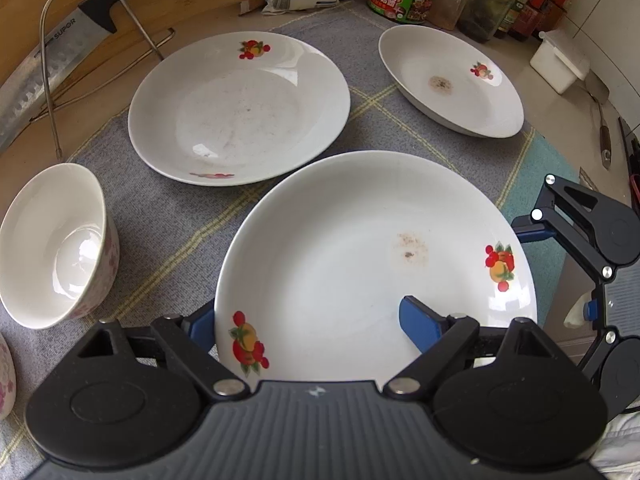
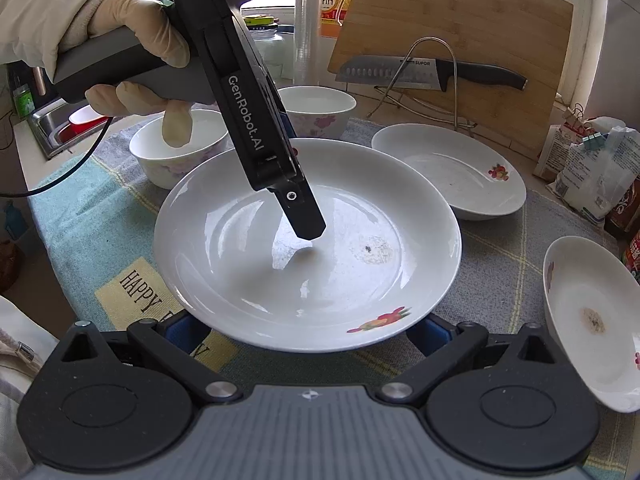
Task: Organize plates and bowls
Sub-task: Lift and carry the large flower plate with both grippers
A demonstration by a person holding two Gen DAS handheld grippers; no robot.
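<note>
The left gripper (image 1: 308, 320) has its jaws closed on the near rim of a white fruit-printed plate (image 1: 360, 260): one blue finger (image 1: 420, 322) lies on the inside of the plate, the other is under the rim. In the right wrist view that same gripper comes down from the upper left, held by a gloved hand (image 2: 132, 40), with its upper finger inside the plate near the middle.

The right gripper (image 2: 308, 328) sits at the opposite edge of the plate, its blue fingers spread wide to either side of the rim; the jaws are open and I cannot tell whether they touch it. The plate looks tilted, its left rim higher, above the grey checked cloth (image 1: 160, 220).

Behind it, a second plate (image 1: 240, 108) lies flat on the cloth, close to the held plate's far rim. A third plate (image 1: 450, 80) lies far right, partly off the cloth on the bare table (image 1: 560, 120), well apart from the second. A flowered bowl (image 1: 56, 244) lies tipped at the left, with open cloth between it and the held plate. Two more bowls (image 2: 180, 152) stand just beyond the gripped plate's edge in the right view. A wire rack (image 1: 80, 40) with a knife (image 1: 48, 56) and cutting board closes off the far left.
</note>
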